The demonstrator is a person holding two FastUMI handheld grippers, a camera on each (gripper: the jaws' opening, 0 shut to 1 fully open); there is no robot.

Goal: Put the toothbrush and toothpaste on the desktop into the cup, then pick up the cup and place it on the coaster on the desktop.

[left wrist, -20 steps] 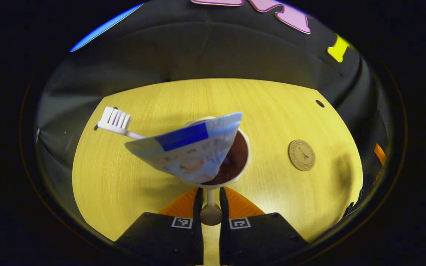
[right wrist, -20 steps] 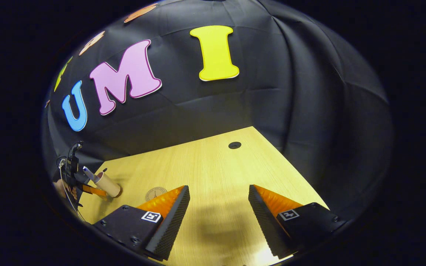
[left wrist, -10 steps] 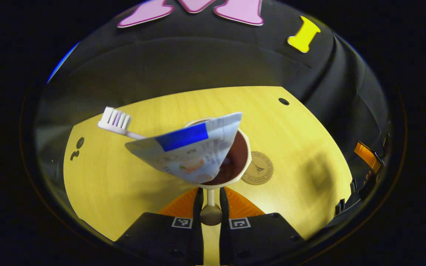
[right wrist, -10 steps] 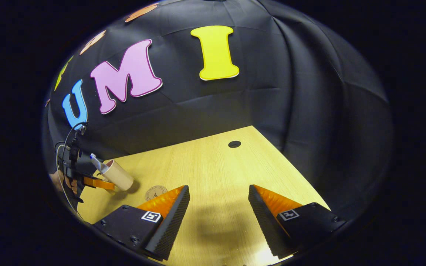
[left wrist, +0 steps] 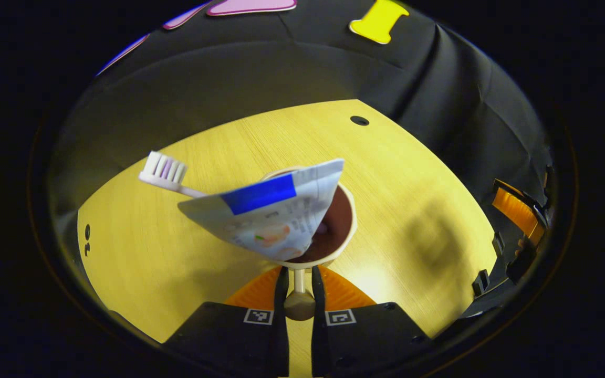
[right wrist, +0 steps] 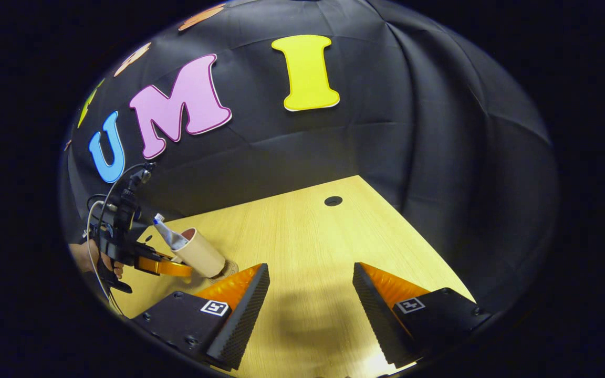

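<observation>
Cup (left wrist: 342, 231), cream outside and dark inside, is carried by its handle (left wrist: 299, 294), which is pinched between the nearly closed fingers of the left gripper (left wrist: 299, 302); both fingers press on the handle. In the left gripper view the cup's mouth faces the camera, with the toothpaste (left wrist: 268, 212) tube leaning out over the rim toward the left and the toothbrush (left wrist: 165, 172) projecting farther left, bristle head outermost. Both items stand inside the cup. The wooden desktop (left wrist: 176, 273) lies beneath, with a small round hole (left wrist: 359, 121) near its far edge. In the right gripper view the same cup (right wrist: 200, 254) appears at the left, tilted, gripped by the left gripper (right wrist: 168, 266) and a hand (right wrist: 90, 258) behind it; the toothpaste (right wrist: 168, 235) rises from its mouth. The cup's base sits over the coaster (right wrist: 229, 268), whose edge shows just beside it; whether the base touches the coaster cannot be told. The right gripper (right wrist: 310, 299) is held wide open over bare desktop (right wrist: 308, 236), its fingers well apart and grasping nothing, near the right of the cup.
</observation>
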